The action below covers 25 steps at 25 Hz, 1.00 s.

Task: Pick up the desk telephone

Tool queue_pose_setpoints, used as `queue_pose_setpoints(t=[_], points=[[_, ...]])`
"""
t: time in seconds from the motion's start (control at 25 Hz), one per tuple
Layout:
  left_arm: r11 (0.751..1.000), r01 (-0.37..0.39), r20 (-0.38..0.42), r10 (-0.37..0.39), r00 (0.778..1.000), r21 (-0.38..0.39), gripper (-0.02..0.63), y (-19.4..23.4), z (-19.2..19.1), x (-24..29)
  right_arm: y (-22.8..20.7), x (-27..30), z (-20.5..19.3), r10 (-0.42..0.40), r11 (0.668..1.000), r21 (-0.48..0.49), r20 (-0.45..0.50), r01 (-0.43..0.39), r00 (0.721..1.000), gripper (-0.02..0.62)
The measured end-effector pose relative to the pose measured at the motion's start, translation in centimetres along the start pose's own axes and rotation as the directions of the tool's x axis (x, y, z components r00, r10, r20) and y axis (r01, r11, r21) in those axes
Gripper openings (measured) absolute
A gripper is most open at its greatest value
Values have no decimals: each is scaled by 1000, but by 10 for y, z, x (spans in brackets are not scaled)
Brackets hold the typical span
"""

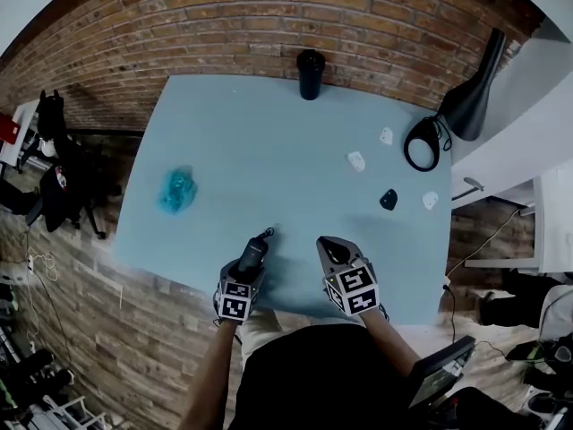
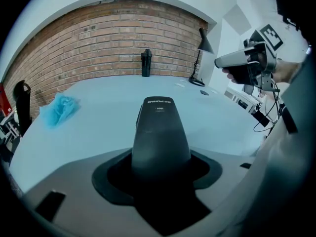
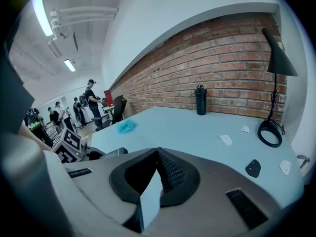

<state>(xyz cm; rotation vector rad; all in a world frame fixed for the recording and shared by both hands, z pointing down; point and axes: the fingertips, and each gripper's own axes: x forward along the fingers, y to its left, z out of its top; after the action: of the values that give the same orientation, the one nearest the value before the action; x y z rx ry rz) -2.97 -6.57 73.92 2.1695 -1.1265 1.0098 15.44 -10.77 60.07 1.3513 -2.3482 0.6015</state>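
Note:
No desk telephone shows in any view. My left gripper (image 1: 266,234) hovers over the near edge of the light blue table (image 1: 269,141), its dark jaws pressed together with nothing between them (image 2: 159,103). My right gripper (image 1: 328,244) is just to its right at the same edge, its jaws meeting at the tip and empty (image 3: 159,153). In the left gripper view the right gripper (image 2: 232,61) hangs in the air at the upper right.
A black bottle (image 1: 311,74) stands at the far edge by the brick wall. A black lamp (image 1: 473,97) with a ring base (image 1: 423,143) is at the far right. Small white pieces (image 1: 356,160) and a black piece (image 1: 388,199) lie right of centre. A blue crumpled item (image 1: 177,189) lies left.

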Motion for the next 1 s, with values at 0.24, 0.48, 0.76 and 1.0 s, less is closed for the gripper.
queue_pose_setpoints(t=[0.24,0.48,0.76,1.0], points=[[1000,-9,32,10,999,-14,299,10,10,-16,10,9,2,20,1000,3,-4,-20,1000,9],[999,-11,74,8,997,42,299,14,26,-31,19,17,-3,36,999,8,-18,-36,999,9],[998,-33,117,27,993,50,299,21,48,-53,21,22,1,38,999,4,-33,-38,999,9],[996,-23,139,11,990,81,299,35,54,-74,42,33,14,37,999,-6,-49,-38,998,9]])
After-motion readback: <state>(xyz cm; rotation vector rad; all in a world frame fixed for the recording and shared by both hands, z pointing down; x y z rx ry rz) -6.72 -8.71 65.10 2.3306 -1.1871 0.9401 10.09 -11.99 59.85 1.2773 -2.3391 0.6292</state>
